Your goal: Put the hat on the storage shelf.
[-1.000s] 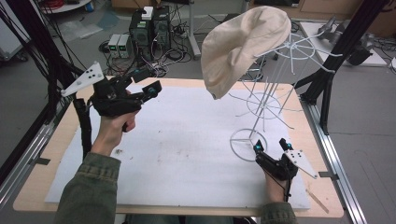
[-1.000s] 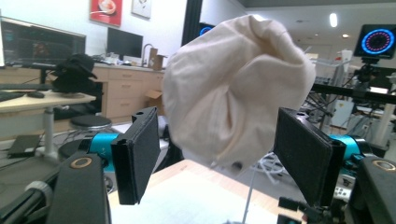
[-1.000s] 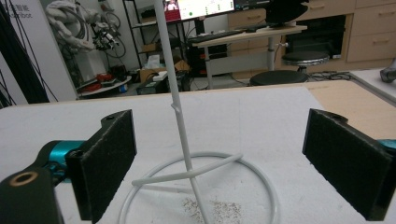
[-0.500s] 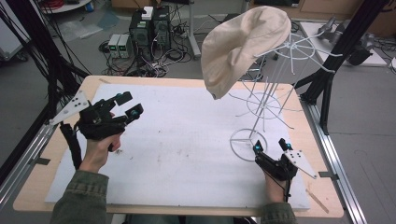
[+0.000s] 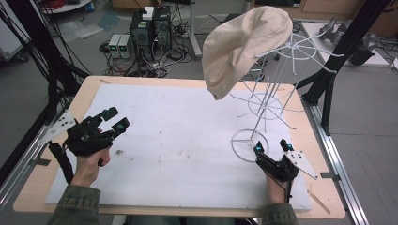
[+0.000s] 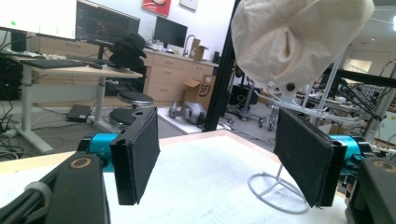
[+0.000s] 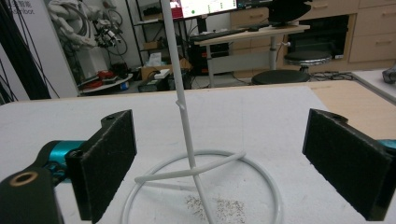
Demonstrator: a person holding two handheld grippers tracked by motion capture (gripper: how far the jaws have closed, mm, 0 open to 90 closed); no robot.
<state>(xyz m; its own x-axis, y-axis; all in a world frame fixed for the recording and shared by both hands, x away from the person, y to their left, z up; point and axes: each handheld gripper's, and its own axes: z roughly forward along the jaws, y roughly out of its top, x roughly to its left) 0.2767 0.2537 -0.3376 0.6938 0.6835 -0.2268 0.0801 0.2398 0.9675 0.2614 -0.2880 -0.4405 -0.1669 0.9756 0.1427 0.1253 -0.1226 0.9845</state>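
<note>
A white sheet covers the wooden surface (image 5: 89, 91). The white wire stand (image 5: 263, 101) sits at its right side, a cream fabric hat (image 5: 244, 44) hanging on its top. The right gripper (image 5: 271, 146) rests just beside the stand's ring base, jaws apart (nothing held). The left gripper (image 5: 114, 119), well apart at the left, is likewise open and empty.
</note>
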